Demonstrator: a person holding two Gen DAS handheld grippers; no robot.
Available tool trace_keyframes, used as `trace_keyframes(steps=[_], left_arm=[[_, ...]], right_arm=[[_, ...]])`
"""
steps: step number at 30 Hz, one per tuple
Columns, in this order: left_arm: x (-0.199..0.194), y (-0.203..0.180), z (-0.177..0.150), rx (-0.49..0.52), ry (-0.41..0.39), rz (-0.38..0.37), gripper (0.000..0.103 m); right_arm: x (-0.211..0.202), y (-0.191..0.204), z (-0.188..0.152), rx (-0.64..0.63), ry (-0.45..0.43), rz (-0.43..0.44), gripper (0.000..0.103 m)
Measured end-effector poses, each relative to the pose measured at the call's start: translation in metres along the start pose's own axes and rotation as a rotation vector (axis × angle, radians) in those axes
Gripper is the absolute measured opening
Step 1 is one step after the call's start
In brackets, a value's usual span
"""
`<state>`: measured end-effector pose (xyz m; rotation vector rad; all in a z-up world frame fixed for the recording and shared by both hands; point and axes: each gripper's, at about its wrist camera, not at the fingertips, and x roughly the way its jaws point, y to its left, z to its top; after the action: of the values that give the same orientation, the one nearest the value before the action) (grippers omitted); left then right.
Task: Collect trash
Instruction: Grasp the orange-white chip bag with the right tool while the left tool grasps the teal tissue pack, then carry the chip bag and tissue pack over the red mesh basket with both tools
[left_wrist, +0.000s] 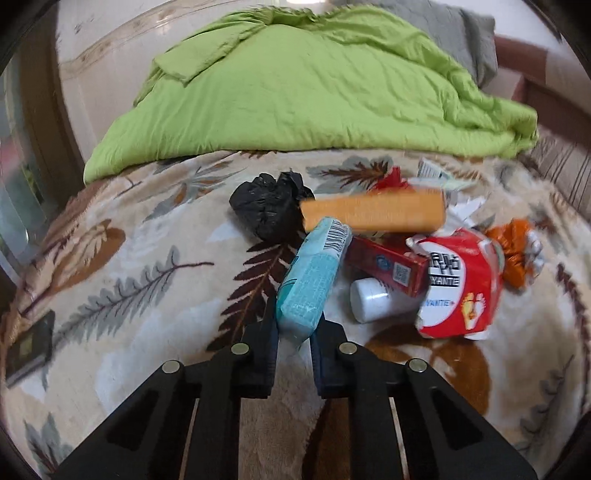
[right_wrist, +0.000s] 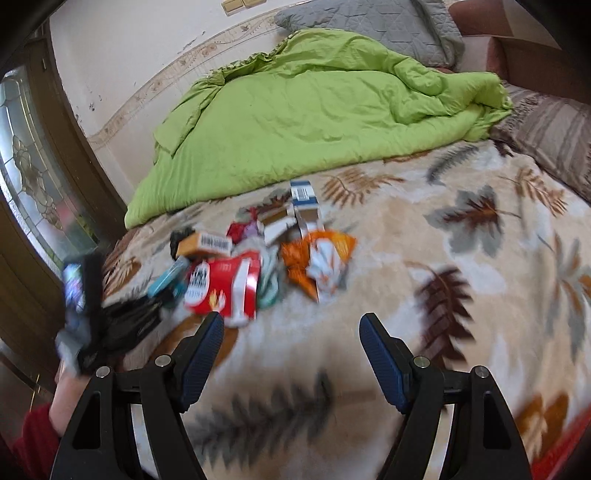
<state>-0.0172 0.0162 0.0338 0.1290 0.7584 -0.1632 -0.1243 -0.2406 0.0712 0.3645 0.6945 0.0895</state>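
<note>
A pile of trash lies on the leaf-patterned blanket (left_wrist: 129, 280). My left gripper (left_wrist: 295, 332) is shut on a light blue packet (left_wrist: 314, 273), which points toward the pile. Beyond it lie a black crumpled bag (left_wrist: 266, 206), an orange box (left_wrist: 373, 212), a red box (left_wrist: 388, 266), a white bottle (left_wrist: 373, 299), a red-and-white bag (left_wrist: 461, 288) and an orange wrapper (left_wrist: 513, 247). My right gripper (right_wrist: 291, 332) is open and empty, short of the same pile: red-and-white bag (right_wrist: 225, 284), orange wrapper (right_wrist: 317, 258), blue-and-white carton (right_wrist: 304, 203).
A green quilt (left_wrist: 306, 92) lies bunched behind the pile, with a grey pillow (right_wrist: 369, 26) beyond it. A striped pillow (right_wrist: 554, 136) is at the right. A door with patterned glass (right_wrist: 33, 177) stands at the left. The left hand-held device (right_wrist: 88, 314) shows at the left.
</note>
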Motion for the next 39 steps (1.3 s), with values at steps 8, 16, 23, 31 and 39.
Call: trace_keyframes(steps=[8, 16, 23, 31, 39], left_arm=[[-0.005, 0.009, -0.004, -0.072, 0.020, -0.088, 0.014], [0.005, 0.004, -0.005, -0.085, 0.045, -0.079, 0.016], [-0.014, 0.007, -0.005, -0.088, -0.038, -0.083, 0.012], [-0.055, 0.005, -0.013, -0.125, -0.120, -0.136, 0.012], [-0.082, -0.026, -0.031, -0.046, -0.156, -0.167, 0.012]], right_arm=[[0.089, -0.028, 0.034, 0.145, 0.116, -0.060, 0.059], [0.095, -0.035, 0.033, 0.135, 0.106, -0.018, 0.035], [0.067, -0.017, 0.029, 0.049, 0.035, -0.034, 0.035], [0.017, 0.004, 0.013, -0.057, -0.078, -0.038, 0.035], [-0.016, -0.004, -0.006, 0.001, -0.095, 0.006, 0.035]])
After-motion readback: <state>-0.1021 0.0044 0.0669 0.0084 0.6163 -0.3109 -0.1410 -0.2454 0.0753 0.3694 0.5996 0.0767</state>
